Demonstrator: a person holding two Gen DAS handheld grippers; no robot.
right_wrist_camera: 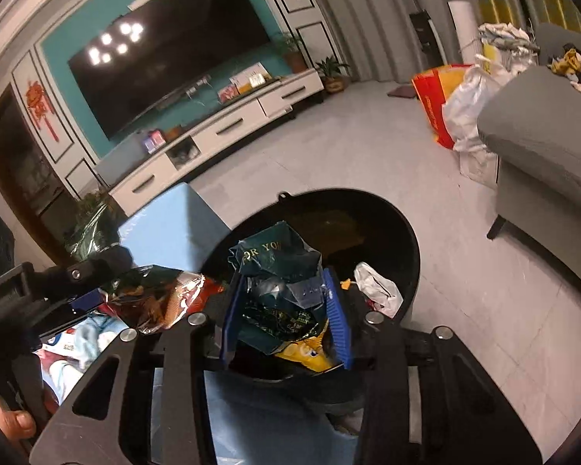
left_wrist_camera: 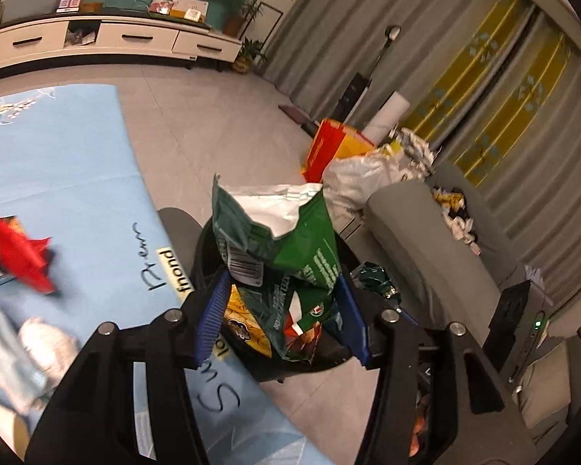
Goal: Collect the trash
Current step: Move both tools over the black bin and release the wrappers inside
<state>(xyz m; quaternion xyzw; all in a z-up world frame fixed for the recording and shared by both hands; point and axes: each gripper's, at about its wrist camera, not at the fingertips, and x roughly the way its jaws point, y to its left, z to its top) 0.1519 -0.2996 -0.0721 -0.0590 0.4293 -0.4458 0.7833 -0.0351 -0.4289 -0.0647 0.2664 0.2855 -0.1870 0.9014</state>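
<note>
My left gripper (left_wrist_camera: 282,310) is shut on a green snack bag (left_wrist_camera: 279,244) with a torn white-lined top, held over the black trash bin (left_wrist_camera: 205,248) beside the blue table. My right gripper (right_wrist_camera: 286,310) is shut on a crumpled dark green wrapper (right_wrist_camera: 279,267) with gold lettering, held over the open bin (right_wrist_camera: 387,209). A white crumpled wrapper (right_wrist_camera: 379,286) lies inside the bin. In the right wrist view the left gripper (right_wrist_camera: 77,294) shows at the left with shiny orange-brown packaging (right_wrist_camera: 159,298).
A blue tablecloth (left_wrist_camera: 77,178) holds a red wrapper (left_wrist_camera: 19,252) and blurred items at left. A grey sofa (right_wrist_camera: 542,143), white and red bags (right_wrist_camera: 445,104), a TV cabinet (right_wrist_camera: 220,135) and tiled floor surround the bin.
</note>
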